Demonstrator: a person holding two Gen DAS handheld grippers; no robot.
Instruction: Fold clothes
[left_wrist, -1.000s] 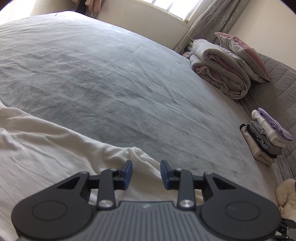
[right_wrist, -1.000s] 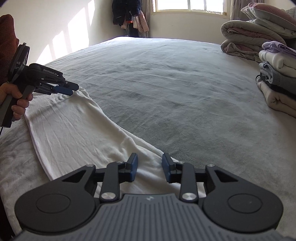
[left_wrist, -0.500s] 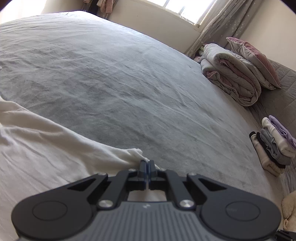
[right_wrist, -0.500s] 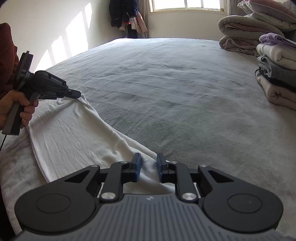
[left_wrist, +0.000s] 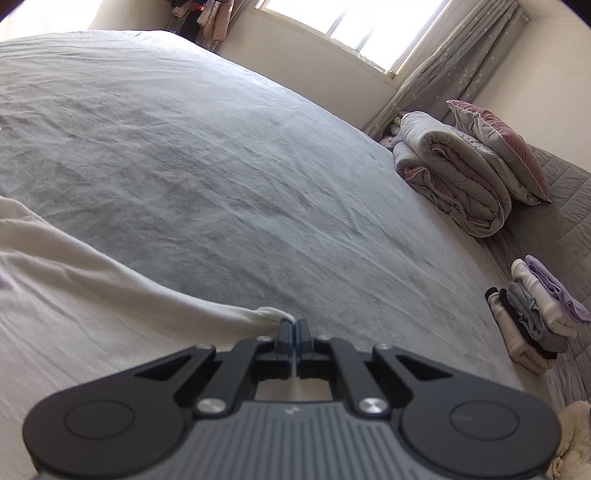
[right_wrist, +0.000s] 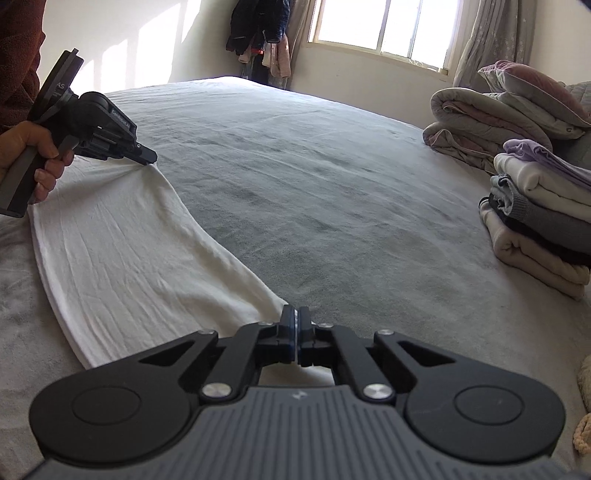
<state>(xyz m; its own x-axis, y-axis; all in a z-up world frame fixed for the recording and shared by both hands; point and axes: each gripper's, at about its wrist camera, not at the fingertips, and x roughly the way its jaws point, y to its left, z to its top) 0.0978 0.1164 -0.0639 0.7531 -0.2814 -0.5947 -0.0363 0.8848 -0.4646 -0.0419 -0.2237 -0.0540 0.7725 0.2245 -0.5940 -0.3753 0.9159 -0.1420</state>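
A white garment (right_wrist: 122, 254) lies folded flat on the grey bed cover (right_wrist: 332, 192). My right gripper (right_wrist: 294, 317) is shut on its near far-side corner. My left gripper (left_wrist: 294, 326) is shut on the other far-side corner of the white garment (left_wrist: 85, 302); it also shows in the right wrist view (right_wrist: 147, 159), held in a hand at the left. The garment edge is stretched in a shallow curve between the two grippers.
A stack of folded clothes (right_wrist: 543, 218) sits on the bed at the right, also in the left wrist view (left_wrist: 535, 314). A rolled duvet (left_wrist: 450, 181) and pillow (left_wrist: 498, 151) lie beyond it. Window and hanging clothes (right_wrist: 262, 37) at the back.
Both grippers went from open to shut on the garment's corners, the left first and the right after. The corners are now lifted a little and the edge is drawn taut.
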